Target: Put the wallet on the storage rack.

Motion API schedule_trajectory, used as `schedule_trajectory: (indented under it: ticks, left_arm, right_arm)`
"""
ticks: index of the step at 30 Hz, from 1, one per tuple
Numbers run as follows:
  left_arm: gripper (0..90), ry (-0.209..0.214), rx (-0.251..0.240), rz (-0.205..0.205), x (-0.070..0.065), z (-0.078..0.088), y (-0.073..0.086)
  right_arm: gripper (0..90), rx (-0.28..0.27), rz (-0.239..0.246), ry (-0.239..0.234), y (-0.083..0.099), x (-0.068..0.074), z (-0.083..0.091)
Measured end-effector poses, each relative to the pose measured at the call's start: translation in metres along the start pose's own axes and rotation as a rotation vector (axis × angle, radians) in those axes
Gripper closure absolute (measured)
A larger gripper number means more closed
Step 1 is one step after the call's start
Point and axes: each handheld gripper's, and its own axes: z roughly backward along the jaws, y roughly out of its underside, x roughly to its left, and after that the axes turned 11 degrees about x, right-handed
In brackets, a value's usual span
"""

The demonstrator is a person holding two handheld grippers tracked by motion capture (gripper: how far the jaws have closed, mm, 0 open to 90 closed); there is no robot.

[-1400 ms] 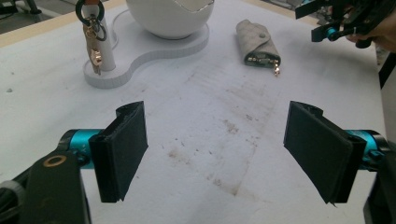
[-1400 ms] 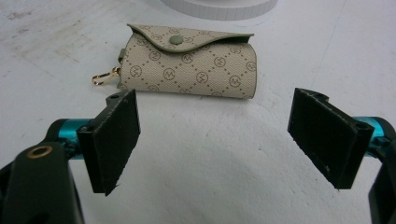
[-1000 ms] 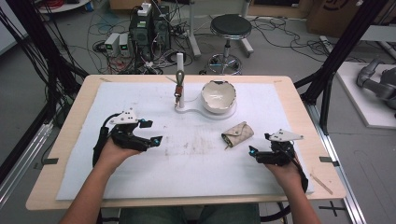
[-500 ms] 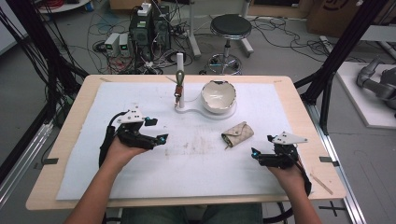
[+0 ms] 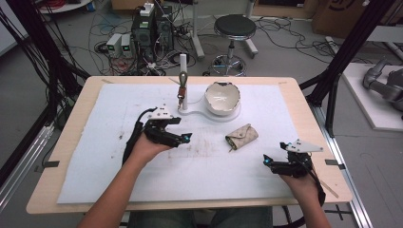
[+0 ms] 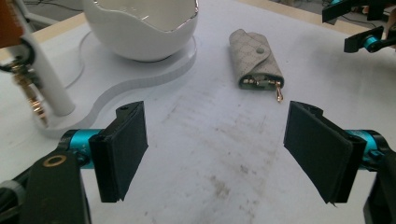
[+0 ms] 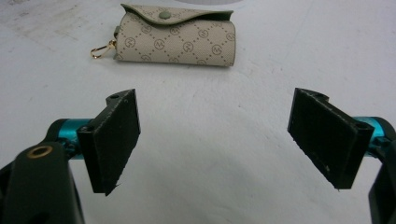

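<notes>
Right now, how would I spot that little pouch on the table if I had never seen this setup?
Start at the white egg-shaped bowl on its white stand near the far middle of the table. Just nearer the person and slightly right lies the key pouch, flat on the white mat. It is the one beige, diamond-patterned fabric piece, with a green snap flap and a small gold clasp poking out.

Your key pouch [image 5: 242, 136] is a small beige case with a quilted diamond print and a green-edged flap snapped shut. It lies flat on the white mat [image 5: 199, 175], just in front of the stand's base (not touching it), with a gold clasp [image 6: 279, 97] poking from its open end.
</notes>
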Motion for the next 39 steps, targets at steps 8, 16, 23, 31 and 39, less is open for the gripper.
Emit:
schedule_trajectory:
  ticks: [8,16,23,31,39]
  left_arm:
    - [21.4,0.038,0.019,-0.021,-0.010,-0.032,-0.018]
    - [21.0,0.054,0.041,-0.035,-0.023,-0.059,-0.033]
    - [20.4,0.060,0.080,-0.062,-0.035,-0.086,-0.046]
    - [19.6,0.060,0.131,-0.080,-0.045,-0.118,-0.058]
    - [18.3,0.057,0.173,-0.106,-0.054,-0.145,-0.070]
  right_arm:
    - [17.1,0.000,-0.029,0.016,0.015,-0.006,0.011]
    - [17.1,0.008,-0.024,0.023,0.022,-0.005,0.016]
    - [17.1,0.014,-0.019,0.023,0.024,-0.004,0.017]
    - [17.1,0.013,-0.011,0.021,0.024,-0.004,0.016]
    - [17.1,0.018,-0.013,0.018,0.024,-0.005,0.016]
